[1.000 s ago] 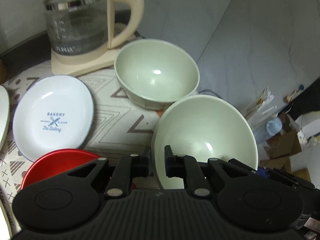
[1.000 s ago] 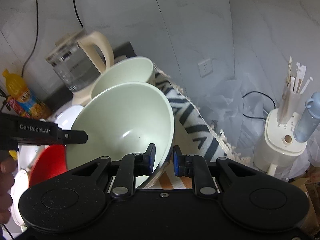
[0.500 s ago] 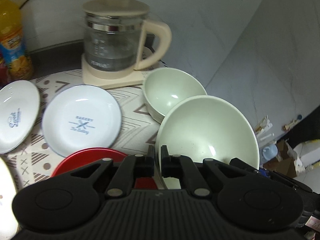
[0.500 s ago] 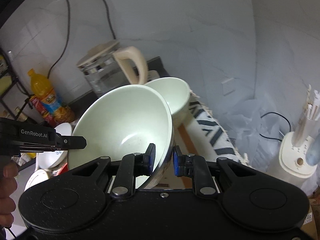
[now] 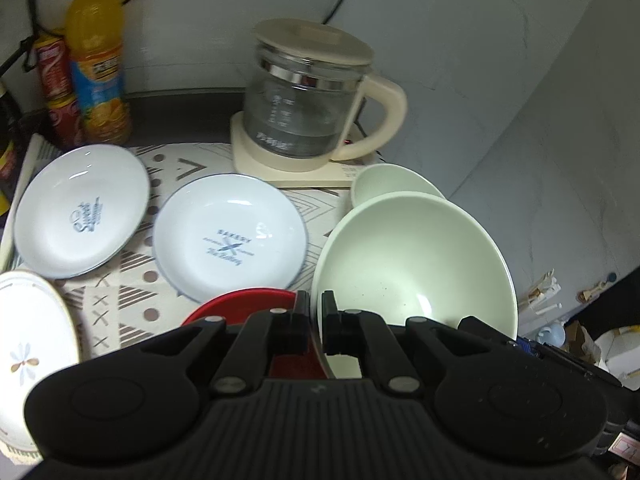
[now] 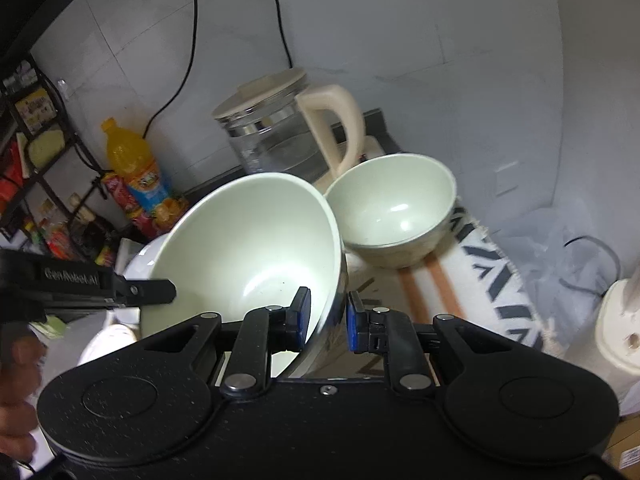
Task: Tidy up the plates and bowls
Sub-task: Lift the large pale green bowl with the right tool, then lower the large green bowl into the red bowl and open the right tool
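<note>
Currently the large pale green bowl [image 6: 248, 248] sits centre frame in the right wrist view, tilted, its open mouth facing up and toward the left of the frame. Glossy inside, a few dark specks near the bottom, rim thin and pale. Round, so no long axis to speak of.

Right gripper [image 6: 327, 322]: jaws narrow, blue pads pressing either side of the bowl's rim at its lower right edge. Bowl held off the cloth.

Left gripper [image 5: 315, 320]: jaws drawn fully together on the same bowl's [image 5: 416, 264] rim at its lower left edge in the left wrist view. That gripper's black finger [image 6: 140, 292] also shows at the bowl's left side in the right wrist view.

Smaller green bowl [image 6: 394, 208] stands upright on the patterned cloth [image 6: 492, 276], just behind the held one, mouth up.

Left wrist view, other ware on the cloth: red plate [image 5: 240, 304] partly hidden under the gripper, lower centre; white "Bakery" plate [image 5: 230, 236] mid frame; second white plate [image 5: 82, 210] at left; flowered plate [image 5: 32, 352] at the lower left edge. Glass kettle [image 5: 308, 108] upper centre, orange bottle [image 5: 98, 60] upper left.
</note>
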The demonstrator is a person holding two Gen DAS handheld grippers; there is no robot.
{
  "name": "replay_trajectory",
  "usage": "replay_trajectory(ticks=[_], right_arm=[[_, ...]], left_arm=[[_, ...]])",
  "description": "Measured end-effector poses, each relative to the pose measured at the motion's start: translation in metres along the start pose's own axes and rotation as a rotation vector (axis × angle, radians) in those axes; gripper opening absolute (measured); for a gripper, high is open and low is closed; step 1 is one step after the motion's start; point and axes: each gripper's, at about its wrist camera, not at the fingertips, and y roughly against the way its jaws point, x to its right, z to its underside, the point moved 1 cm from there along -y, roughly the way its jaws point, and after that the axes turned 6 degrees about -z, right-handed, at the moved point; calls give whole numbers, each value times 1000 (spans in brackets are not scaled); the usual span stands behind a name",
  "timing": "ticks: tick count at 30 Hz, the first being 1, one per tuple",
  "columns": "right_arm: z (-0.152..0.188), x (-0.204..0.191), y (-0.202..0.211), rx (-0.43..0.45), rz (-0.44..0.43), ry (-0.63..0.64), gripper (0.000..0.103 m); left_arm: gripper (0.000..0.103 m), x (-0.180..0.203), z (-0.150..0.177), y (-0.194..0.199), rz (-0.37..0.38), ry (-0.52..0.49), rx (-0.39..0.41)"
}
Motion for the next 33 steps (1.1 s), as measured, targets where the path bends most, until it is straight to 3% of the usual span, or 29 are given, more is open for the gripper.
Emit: replay_trajectory(ticks=[20,33], right_arm=[[9,-44,-33,-102,-67,96,19],[13,-39,-44,-127,-40,130,14]], left_arm=[[4,-68,25,2,-70,152,-71],[5,-71,44,-18,-70,137,-174]])
